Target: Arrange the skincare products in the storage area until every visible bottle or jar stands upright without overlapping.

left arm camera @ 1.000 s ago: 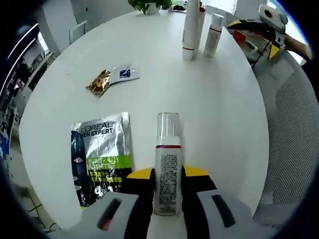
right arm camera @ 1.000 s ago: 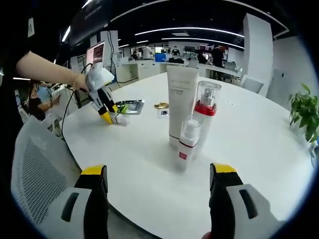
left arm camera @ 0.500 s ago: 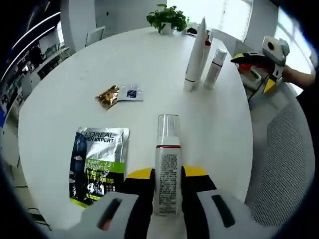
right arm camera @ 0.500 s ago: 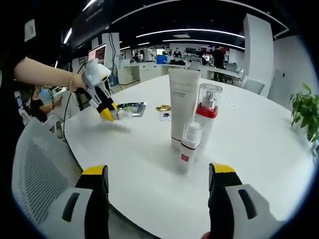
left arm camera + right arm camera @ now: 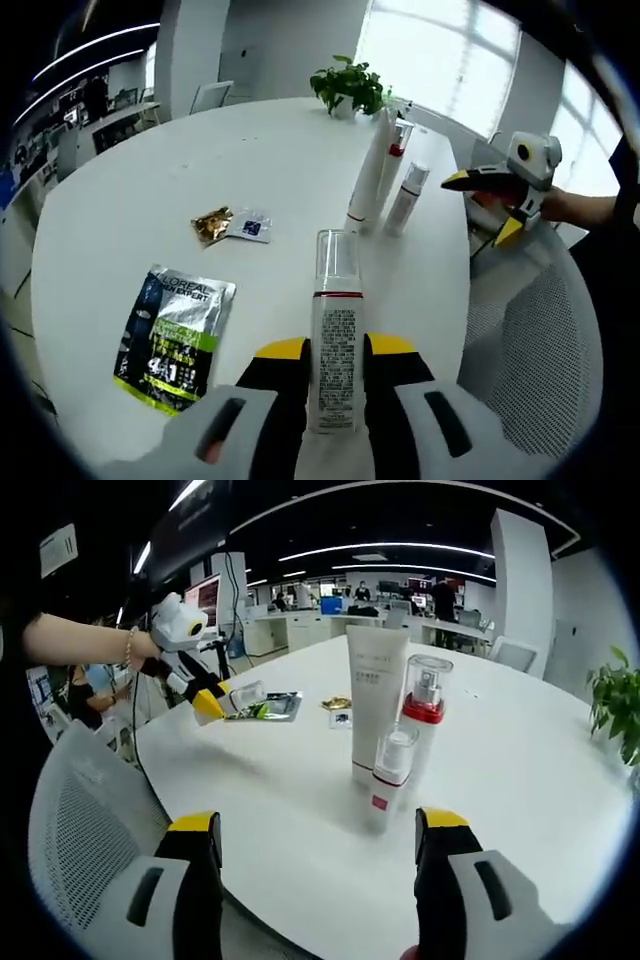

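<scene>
My left gripper (image 5: 335, 375) is shut on a white pump bottle (image 5: 335, 345) with a clear cap, held above the round white table (image 5: 130, 200). The right gripper view shows that left gripper (image 5: 205, 702) raised at the left with the bottle (image 5: 245, 695) in its jaws. A tall white tube (image 5: 376, 718), a clear-capped red-collared bottle (image 5: 423, 715) and a small white bottle (image 5: 390, 780) stand upright together, seen also as tube (image 5: 368, 175) and small bottle (image 5: 407, 197). My right gripper (image 5: 315, 865) is open, short of that group, and appears at the right (image 5: 500, 195).
A L'Oreal sachet (image 5: 175, 335), a gold foil packet (image 5: 211, 224) and a small silver sachet (image 5: 250, 226) lie flat on the table. A potted plant (image 5: 350, 88) stands at the far edge. A mesh office chair (image 5: 540, 350) sits by the table's near side.
My left gripper has lifted the pump bottle higher off the table, and its view has tilted up toward the windows. The right gripper stays open in place.
</scene>
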Demonstrator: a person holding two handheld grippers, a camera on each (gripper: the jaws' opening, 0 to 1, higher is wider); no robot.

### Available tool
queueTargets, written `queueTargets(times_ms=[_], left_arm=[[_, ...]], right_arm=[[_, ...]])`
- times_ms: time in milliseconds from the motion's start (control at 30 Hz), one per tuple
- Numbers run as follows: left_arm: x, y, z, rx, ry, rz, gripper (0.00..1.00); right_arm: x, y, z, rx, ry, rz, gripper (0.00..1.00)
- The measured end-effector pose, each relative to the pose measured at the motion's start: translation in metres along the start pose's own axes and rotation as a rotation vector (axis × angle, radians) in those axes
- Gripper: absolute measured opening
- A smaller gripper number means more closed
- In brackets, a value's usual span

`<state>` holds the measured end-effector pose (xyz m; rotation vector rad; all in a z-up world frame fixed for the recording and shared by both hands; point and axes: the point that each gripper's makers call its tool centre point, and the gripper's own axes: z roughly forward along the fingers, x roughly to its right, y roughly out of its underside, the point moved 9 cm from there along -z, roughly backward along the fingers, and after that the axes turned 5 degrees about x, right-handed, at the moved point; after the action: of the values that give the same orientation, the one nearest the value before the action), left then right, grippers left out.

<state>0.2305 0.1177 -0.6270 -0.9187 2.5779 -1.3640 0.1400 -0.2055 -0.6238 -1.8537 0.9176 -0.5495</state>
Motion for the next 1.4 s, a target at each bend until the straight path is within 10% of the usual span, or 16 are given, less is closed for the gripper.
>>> queueTargets(times_ms=[833,1400], left_arm=[[0.054,-0.019,-0.021,0.408,0.140,-0.213,0.23],[0.112,-0.037,-0.021,0.551,0.294,-0.235,0.23]], right_arm=[[-0.013,-0.005,0.000,0.060,-0.149,0.059,0.74],[-0.031,-0.065,-0.020,0.346,-0.407,0.276,0.66]])
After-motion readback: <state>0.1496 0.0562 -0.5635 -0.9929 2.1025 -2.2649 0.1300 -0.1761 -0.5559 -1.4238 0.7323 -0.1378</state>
